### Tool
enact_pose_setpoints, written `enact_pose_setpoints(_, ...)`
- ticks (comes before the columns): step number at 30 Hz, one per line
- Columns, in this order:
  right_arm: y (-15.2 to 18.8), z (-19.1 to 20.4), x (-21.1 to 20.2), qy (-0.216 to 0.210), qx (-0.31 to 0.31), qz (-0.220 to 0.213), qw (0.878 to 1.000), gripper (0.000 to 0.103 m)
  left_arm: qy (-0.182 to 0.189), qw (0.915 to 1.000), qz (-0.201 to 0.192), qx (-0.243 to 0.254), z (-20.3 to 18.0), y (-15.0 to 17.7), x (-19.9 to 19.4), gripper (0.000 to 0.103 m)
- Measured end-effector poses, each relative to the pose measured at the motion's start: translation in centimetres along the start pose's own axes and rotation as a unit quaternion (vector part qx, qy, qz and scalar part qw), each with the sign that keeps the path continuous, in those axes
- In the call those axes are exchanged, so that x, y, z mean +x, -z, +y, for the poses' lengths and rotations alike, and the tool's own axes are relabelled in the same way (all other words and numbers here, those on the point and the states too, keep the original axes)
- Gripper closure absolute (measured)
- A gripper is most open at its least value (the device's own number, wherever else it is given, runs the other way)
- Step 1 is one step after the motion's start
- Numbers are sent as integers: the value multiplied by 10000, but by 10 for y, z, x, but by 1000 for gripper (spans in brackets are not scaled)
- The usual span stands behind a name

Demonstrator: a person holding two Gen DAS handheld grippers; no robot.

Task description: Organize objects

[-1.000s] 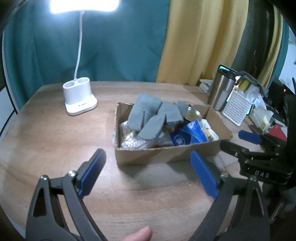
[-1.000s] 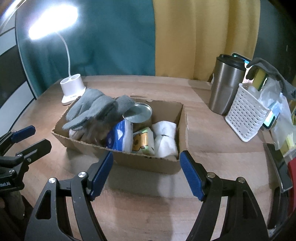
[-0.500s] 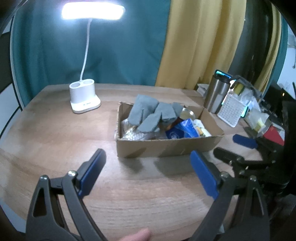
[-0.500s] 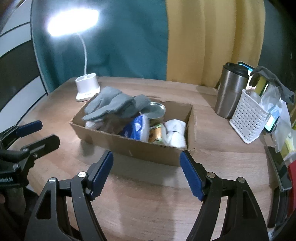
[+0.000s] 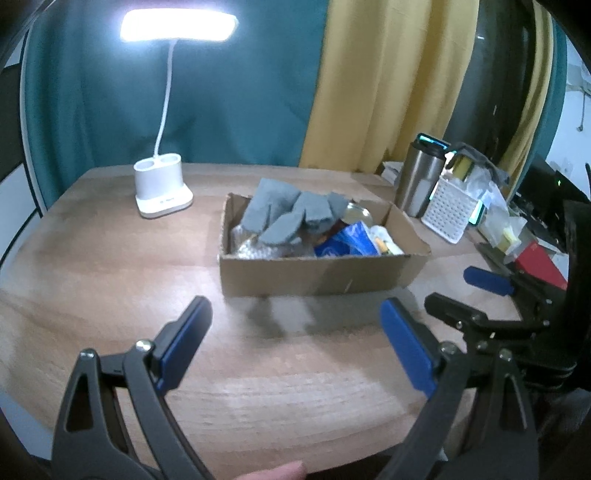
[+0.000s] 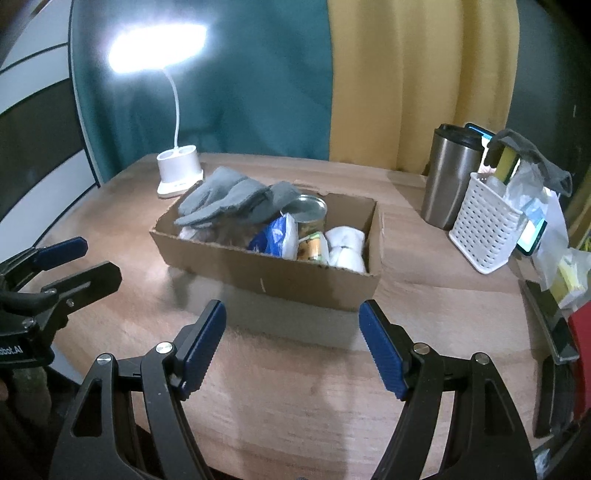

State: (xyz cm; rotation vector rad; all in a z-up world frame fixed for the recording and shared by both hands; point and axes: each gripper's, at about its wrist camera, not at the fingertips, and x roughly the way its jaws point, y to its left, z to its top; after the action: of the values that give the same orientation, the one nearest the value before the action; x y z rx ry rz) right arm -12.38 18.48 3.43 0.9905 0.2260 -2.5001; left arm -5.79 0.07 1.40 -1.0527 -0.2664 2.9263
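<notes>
Table (image 5: 110, 258): wooden, lamp (image 5: 162, 192) glowing at 11 o'clock.
Box (image 5: 317, 273): sitting mid-table at 12 o'clock, holding gloves (image 5: 288, 214), can (image 6: 308, 210).
Left gripper (image 5: 295, 339): hovering wide open, gripping nothing.
Right gripper (image 6: 291, 343): hovering open, gripping nothing.

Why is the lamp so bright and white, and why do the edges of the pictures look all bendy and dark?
Left wrist view: the desk lamp head is blown out to pure white glare, and the cardboard box looks slightly smeared. Right wrist view: the same lamp glares, and the box throws a soft shadow towards the camera. Both views: the fisheye lens curves the wooden table and darkens the corners.
</notes>
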Motion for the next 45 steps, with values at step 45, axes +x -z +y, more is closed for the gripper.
enact_pose_setpoints(45,18,0,-16,45,157,-4,9999,26,106,9999,7,116,-7,14,-8,9)
